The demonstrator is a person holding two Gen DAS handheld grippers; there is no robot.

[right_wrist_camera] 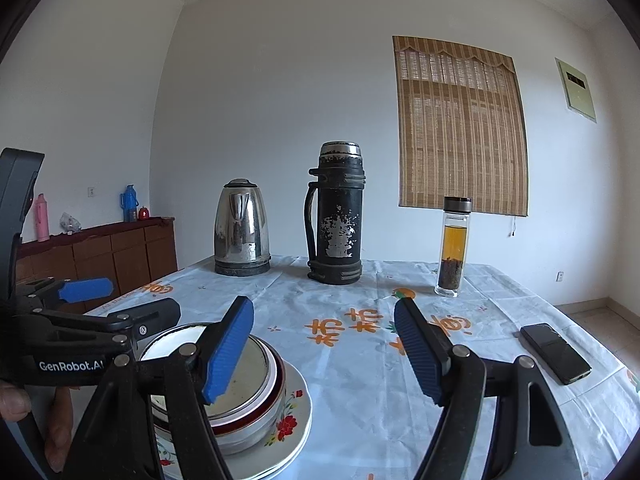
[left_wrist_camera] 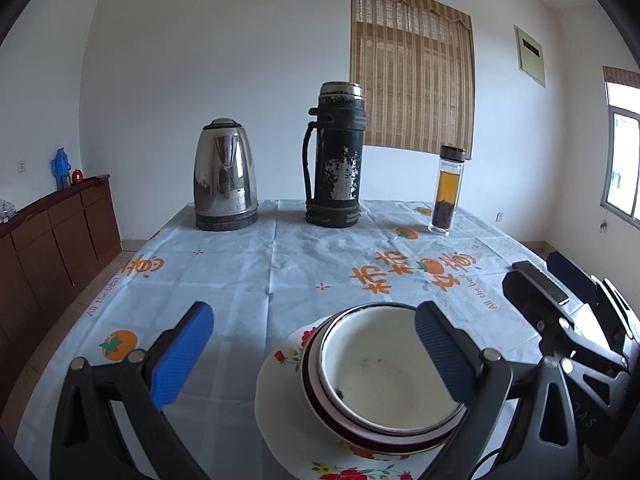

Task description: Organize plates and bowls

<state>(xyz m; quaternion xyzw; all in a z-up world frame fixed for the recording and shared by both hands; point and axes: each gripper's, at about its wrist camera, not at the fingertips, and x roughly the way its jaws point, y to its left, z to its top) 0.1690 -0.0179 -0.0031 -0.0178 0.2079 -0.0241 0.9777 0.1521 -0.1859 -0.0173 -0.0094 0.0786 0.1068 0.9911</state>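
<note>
Standing stacked near the front edge of the desk [left_wrist_camera: 248, 264], a white bowl [left_wrist_camera: 384, 368] nests inside a dark-rimmed bowl [left_wrist_camera: 310, 380], both resting on a floral plate [left_wrist_camera: 276, 412] atop a tablecloth printed with orange fruit. The left hand-held gripper [left_wrist_camera: 316, 352] hovers over the stack with its blue pads spread wide, one to the left of the plate and the other over the white bowl's right rim, gripping nothing. The right hand-held gripper [right_wrist_camera: 324, 352] waits just right of the stack, its jaws likewise apart and empty (its left pad overlaps the bowls in the right wrist view). Farther back stand a steel kettle [left_wrist_camera: 226, 176], a worn black thermos [left_wrist_camera: 336, 156] and a glass tea bottle [left_wrist_camera: 448, 192]. A dark phone [right_wrist_camera: 556, 352] lies at the right.
</note>
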